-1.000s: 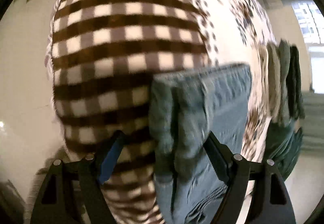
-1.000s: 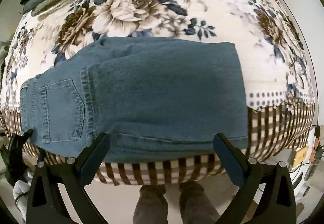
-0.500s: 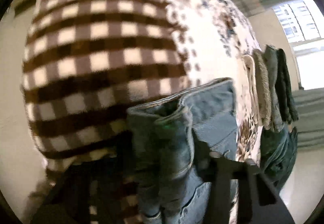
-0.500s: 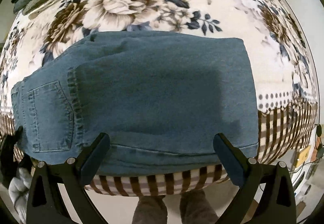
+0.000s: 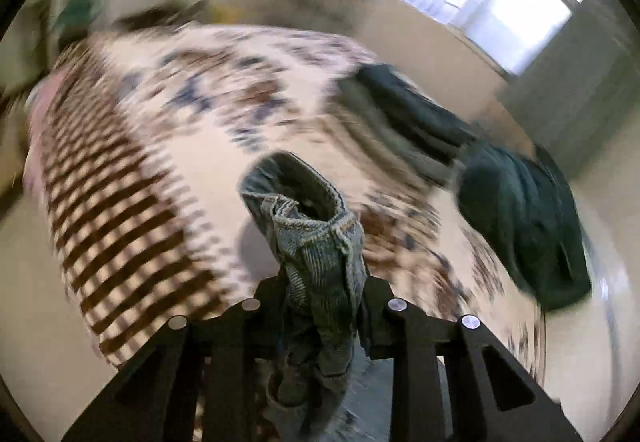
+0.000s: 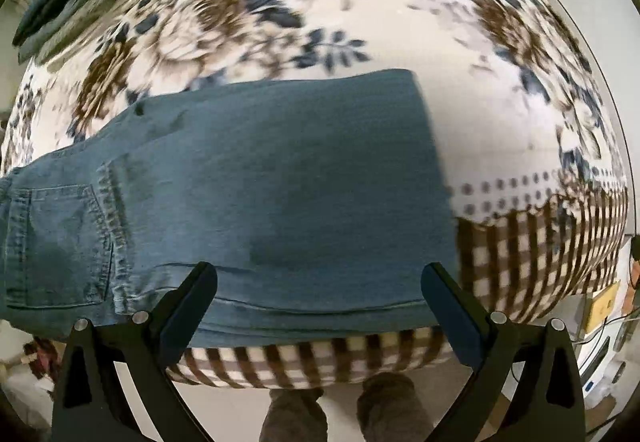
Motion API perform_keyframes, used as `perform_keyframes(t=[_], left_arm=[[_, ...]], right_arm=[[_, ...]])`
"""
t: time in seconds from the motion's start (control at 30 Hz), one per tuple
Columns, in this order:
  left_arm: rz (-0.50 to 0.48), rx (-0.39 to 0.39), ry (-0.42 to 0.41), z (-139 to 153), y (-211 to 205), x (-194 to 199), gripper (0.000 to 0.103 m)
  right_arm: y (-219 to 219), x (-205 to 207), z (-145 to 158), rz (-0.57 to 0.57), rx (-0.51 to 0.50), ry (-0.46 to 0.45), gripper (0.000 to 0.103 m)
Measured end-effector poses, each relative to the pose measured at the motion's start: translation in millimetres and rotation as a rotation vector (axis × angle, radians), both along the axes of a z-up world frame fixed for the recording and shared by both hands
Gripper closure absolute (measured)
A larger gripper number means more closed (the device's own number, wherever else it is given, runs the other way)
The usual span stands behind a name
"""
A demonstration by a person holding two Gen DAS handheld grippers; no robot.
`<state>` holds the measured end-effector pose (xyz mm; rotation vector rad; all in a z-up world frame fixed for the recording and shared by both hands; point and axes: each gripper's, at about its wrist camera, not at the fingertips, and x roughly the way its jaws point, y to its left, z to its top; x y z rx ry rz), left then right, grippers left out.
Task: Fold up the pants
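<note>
The left tool (image 5: 324,282) is clamping a bunched end of the jeans (image 6: 256,194) lying on the table (image 6: 400,22); the right tool (image 6: 320,294) is hovering spread. That thick bunch risks slipping, spoiling the fold.

The black two-finger left gripper (image 5: 322,282) is clamped on a bunched fold of blue denim pants (image 5: 316,242), lifted above the cream floral blanket with brown checked border (image 5: 168,146). Beyond the pants, on the blanket's far edge, lies a blurred pile of dark green clothes (image 5: 516,214).
</note>
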<state>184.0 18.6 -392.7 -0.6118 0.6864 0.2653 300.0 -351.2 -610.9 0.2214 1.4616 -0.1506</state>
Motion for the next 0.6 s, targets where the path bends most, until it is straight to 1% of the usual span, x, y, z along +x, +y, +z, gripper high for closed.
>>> perform_keyframes(t=[0.03,0.07,0.1,0.2,0.23,0.4,0.43,0.5,0.6], left_arm=[[-0.039,0.029,0.002,9,-19,2,0.081],[-0.092,0.045,0.007,17,-41,7,0.081],[-0.124,0.048,0.008,21,-58,9,0.081],[-0.226,0.068,0.013,26,-117,14,0.081],[-0.246,0.074,0.017,26,-132,15,0.081],[-0.366,0.071,0.058,10,-212,24,0.081],[-0.387,0.08,0.07,6,-226,27,0.081],[-0.447,0.083,0.099,-7,-257,31,0.081],[-0.528,0.11,0.148,-29,-298,33,0.081]], right_arm=[[-11,-1,0,-0.017,0.019,-0.001,0.0],[-22,-3,0,-0.031,0.03,-0.003,0.0],[-35,-5,1,-0.043,0.035,-0.012,0.0],[-72,-9,6,-0.071,0.027,-0.041,0.0],[-87,-12,7,-0.087,0.028,-0.047,0.0],[-161,-27,13,-0.165,0.008,-0.075,0.0],[-177,-32,13,-0.184,0.002,-0.074,0.0],[-205,-40,10,-0.218,-0.002,-0.068,0.0],[-243,-51,1,-0.263,-0.012,-0.052,0.0]])
